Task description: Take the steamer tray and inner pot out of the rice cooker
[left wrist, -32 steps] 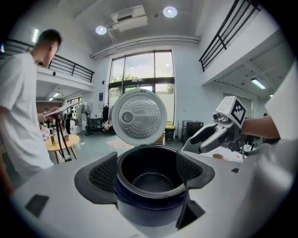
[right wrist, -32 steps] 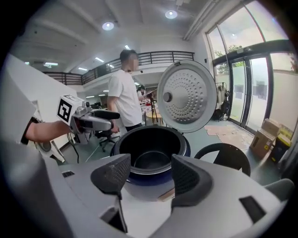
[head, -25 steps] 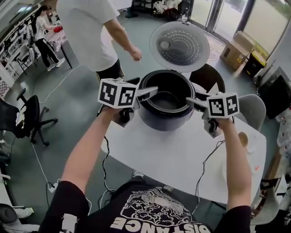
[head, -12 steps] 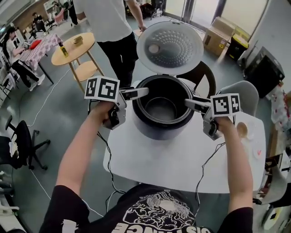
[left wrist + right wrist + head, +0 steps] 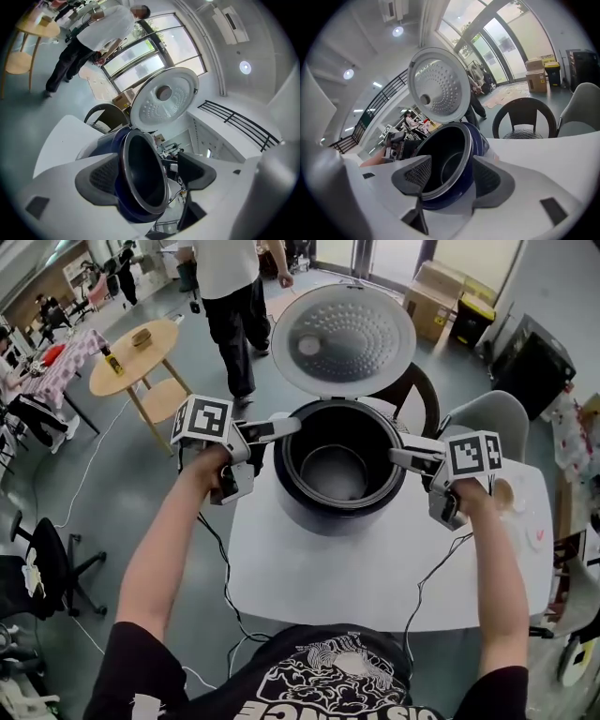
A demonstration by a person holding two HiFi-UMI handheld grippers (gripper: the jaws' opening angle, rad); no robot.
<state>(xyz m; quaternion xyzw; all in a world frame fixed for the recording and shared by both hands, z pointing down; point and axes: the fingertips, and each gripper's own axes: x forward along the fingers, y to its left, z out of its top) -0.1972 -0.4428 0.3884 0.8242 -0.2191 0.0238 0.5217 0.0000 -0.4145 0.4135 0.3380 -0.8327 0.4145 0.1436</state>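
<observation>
While you are standing at the white table [image 5: 375, 568], the rice cooker [image 5: 309, 512] is sitting on it towards the far edge, its lid [image 5: 344, 338] standing fully raised behind the opening. The inner pot [image 5: 335, 472] is resting inside the dark blue body, its grey rim lying level with the top. You are holding the left gripper [image 5: 281, 427] at the left side of that rim, with its jaws standing wide apart and straddling it: one pad is lying outside the wall, while the other is hanging over the pot's mouth, clear of the rim. You are holding the right gripper [image 5: 401, 452] at the opposite side, likewise spread wide, with one pad reaching inside the mouth and one outside the wall. Neither gripper is gripping anything. Beyond the cooker, a person [image 5: 230, 277] is walking beside a round wooden table [image 5: 131, 357].
</observation>
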